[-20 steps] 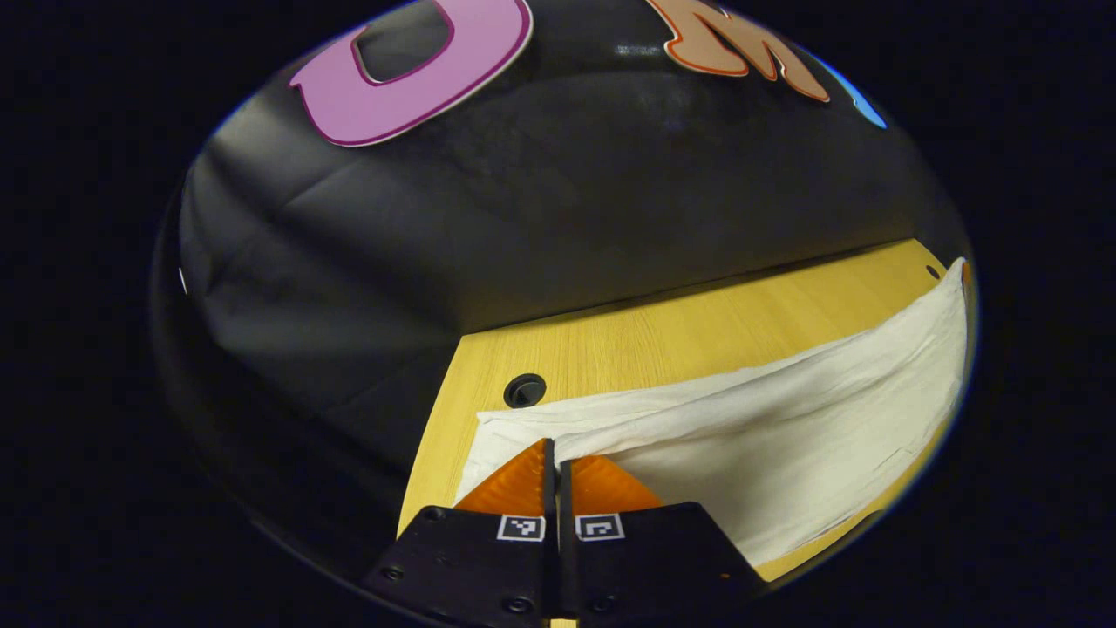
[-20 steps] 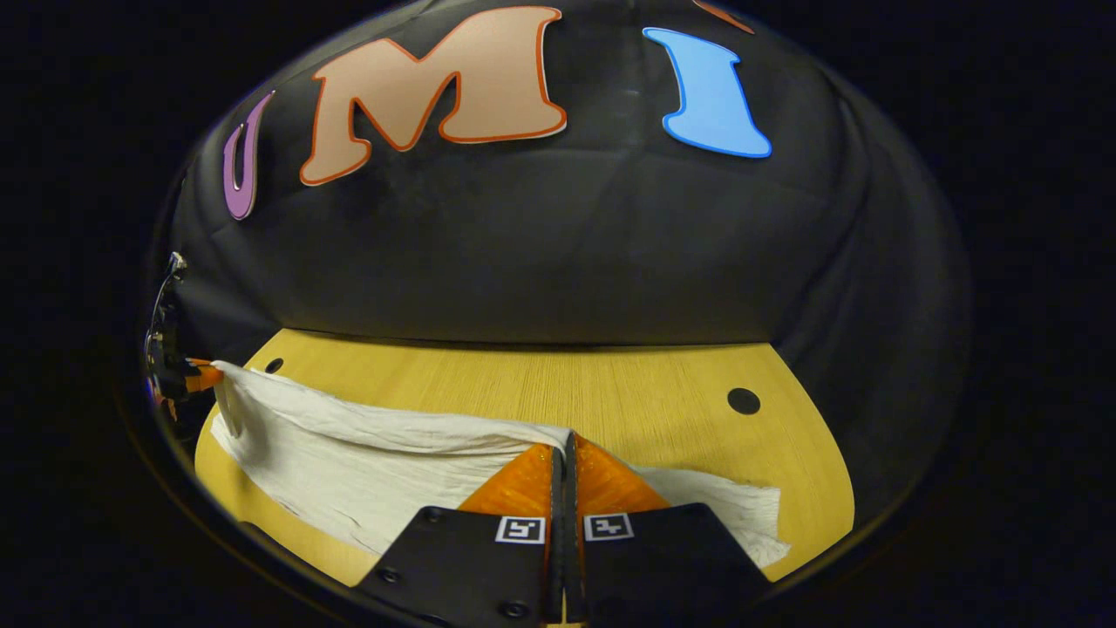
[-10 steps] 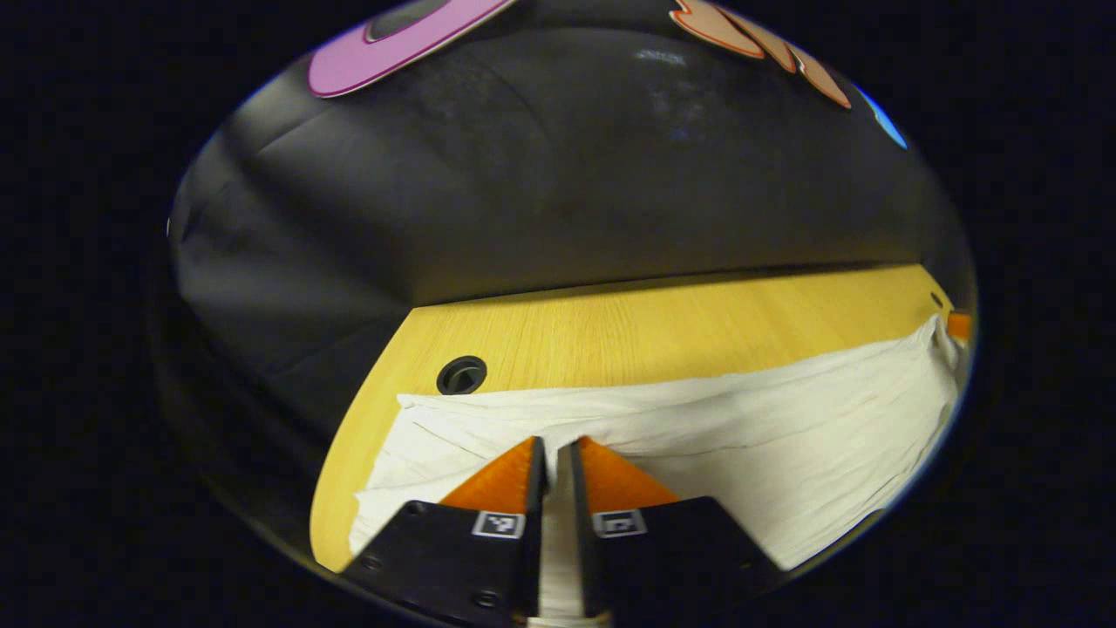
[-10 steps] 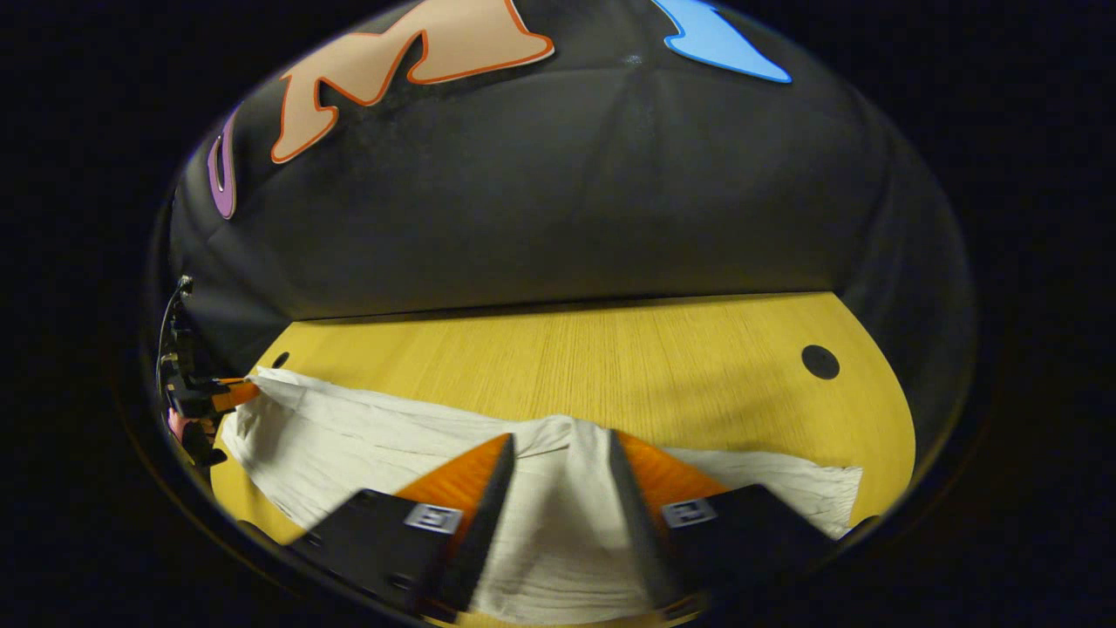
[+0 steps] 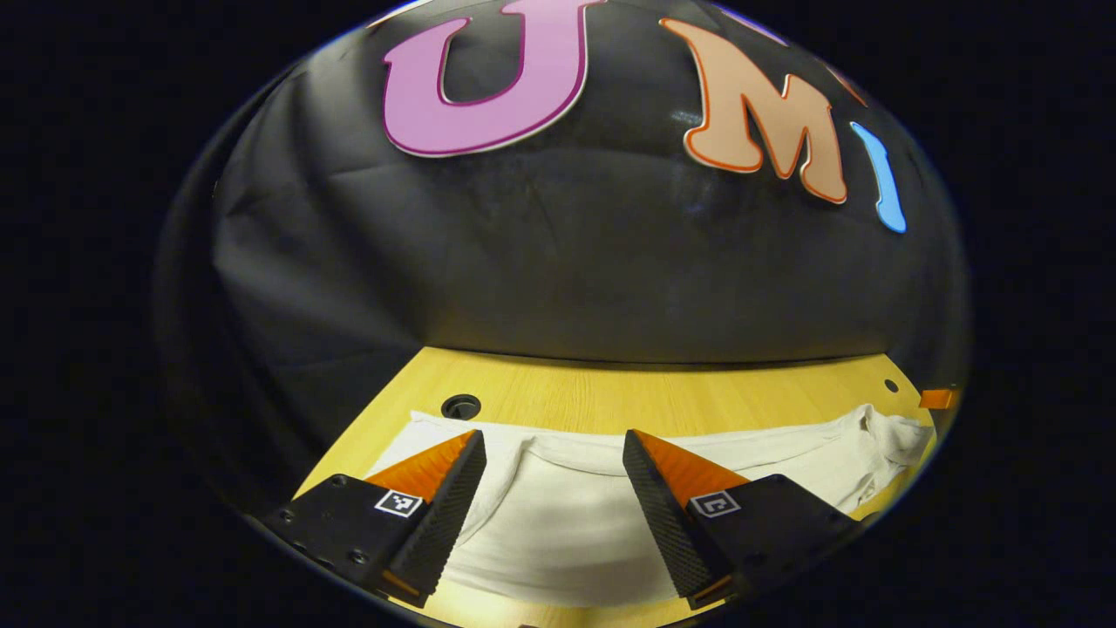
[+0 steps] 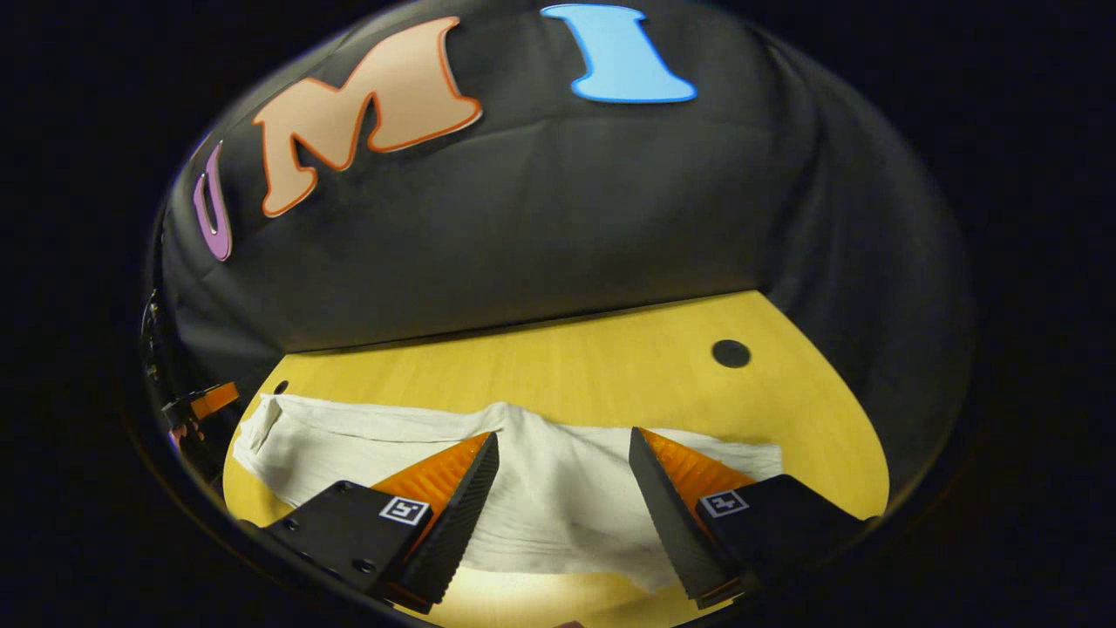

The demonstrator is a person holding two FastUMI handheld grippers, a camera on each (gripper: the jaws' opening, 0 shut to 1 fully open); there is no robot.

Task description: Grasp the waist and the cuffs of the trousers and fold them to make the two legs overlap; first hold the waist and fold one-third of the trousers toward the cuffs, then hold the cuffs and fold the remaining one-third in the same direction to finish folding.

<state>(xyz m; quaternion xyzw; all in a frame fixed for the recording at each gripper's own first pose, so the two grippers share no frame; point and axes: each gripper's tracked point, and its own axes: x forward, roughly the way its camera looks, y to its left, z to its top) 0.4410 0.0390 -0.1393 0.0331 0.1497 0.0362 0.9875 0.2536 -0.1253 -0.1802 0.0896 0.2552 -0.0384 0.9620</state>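
**Left gripper view and right gripper view: both grippers spread wide over the trousers**

Left gripper view is showing the left gripper [image 5: 551,445] hanging above the table [image 5: 663,397], angled forward and down, its fingers [image 5: 436,515] spread well apart and pinching nothing. White trousers [image 5: 567,523] are lying flat on the wood under and between those fingers, stretching off to the right, where the cloth is bunching near a hole [image 5: 890,385]. Another hole [image 5: 460,406] is sitting just past the near end.

Right gripper view is showing the right gripper [image 6: 562,445] posed the same way, jaws wide and free, over the trousers [image 6: 540,497]. The cloth is running left toward the left gripper [image 6: 205,403], which is sitting at the table's [image 6: 610,366] far edge, apart from the fabric.
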